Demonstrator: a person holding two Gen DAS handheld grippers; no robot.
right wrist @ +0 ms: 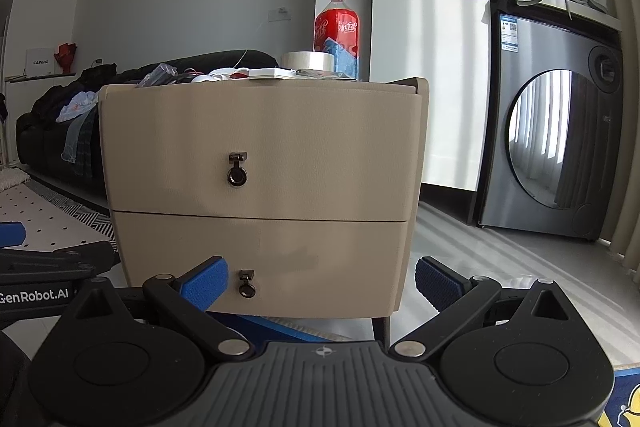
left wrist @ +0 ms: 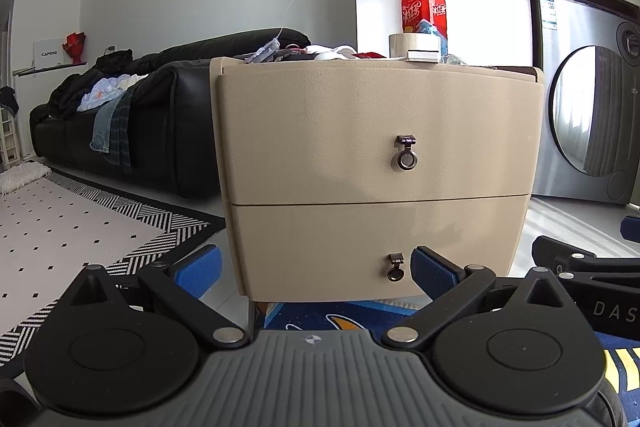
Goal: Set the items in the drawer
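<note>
beige two-drawer nightstand at frame centre, both drawers shut, on its top a red-labelled bottle, tape roll, flat white box, tangled cables, left

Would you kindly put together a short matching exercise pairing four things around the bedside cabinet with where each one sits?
Things:
1. red drink bottle
2. roll of clear tape
3. washing machine
4. black sofa

Places:
A. on the floor to the right of the cabinet
B. to the left of the cabinet, strewn with clothes
C. standing at the back of the cabinet top
D. lying on the cabinet top, just in front of the bottle

Pairs: 1-C, 2-D, 3-A, 4-B
</note>
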